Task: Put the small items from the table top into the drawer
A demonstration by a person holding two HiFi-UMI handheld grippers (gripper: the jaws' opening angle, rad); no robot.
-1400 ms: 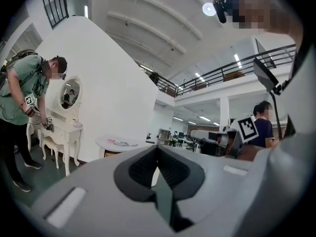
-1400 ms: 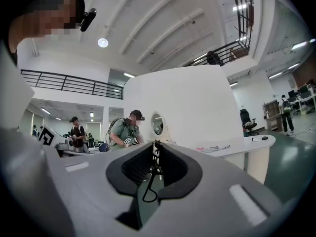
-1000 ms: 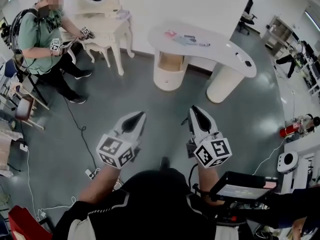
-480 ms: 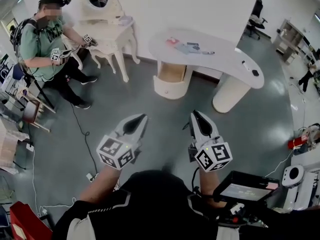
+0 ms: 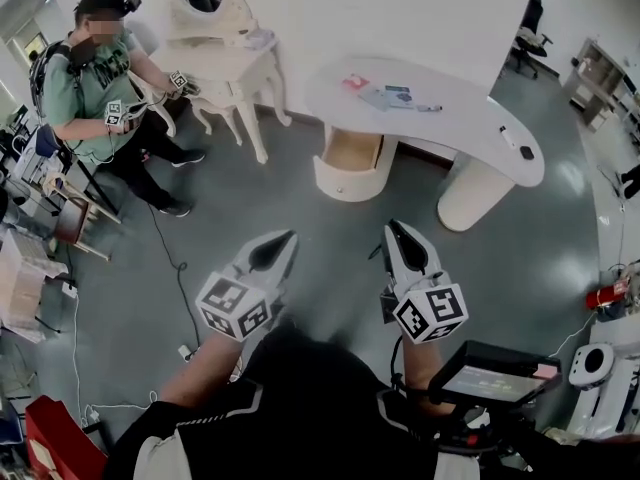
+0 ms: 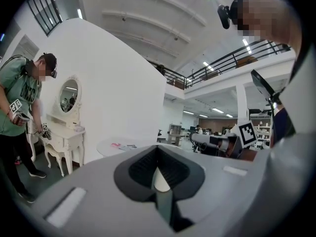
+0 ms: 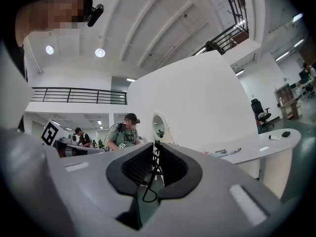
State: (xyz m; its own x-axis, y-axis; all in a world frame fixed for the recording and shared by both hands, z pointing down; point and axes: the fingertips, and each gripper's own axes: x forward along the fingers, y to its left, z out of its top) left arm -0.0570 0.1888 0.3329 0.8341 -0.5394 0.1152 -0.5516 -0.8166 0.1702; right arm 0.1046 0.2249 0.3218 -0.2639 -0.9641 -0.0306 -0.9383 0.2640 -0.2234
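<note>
A white curved table (image 5: 470, 128) stands several steps ahead on the grey floor. On its top lie a pink item (image 5: 353, 81), a blue-grey flat item (image 5: 390, 95), a pen (image 5: 430, 108), and, at the right end, a small white piece (image 5: 507, 136) and a black piece (image 5: 526, 152). Under the table a drawer (image 5: 352, 150) stands pulled out, with its wooden inside showing. My left gripper (image 5: 280, 240) and right gripper (image 5: 398, 234) hover side by side over the floor, well short of the table, both shut. A thin black wire loop (image 7: 148, 189) shows in the right gripper's slit.
A person in a green shirt (image 5: 95, 78) holds two grippers beside a white dressing table (image 5: 225, 58) at the back left. Cables (image 5: 170, 258) run across the floor on the left. A screen (image 5: 490, 373) sits at my right hip. A red extinguisher (image 5: 605, 296) lies at the far right.
The table and the dressing table have slid slightly right and down in the head view. Both grippers keep the same pose and stay shut.
</note>
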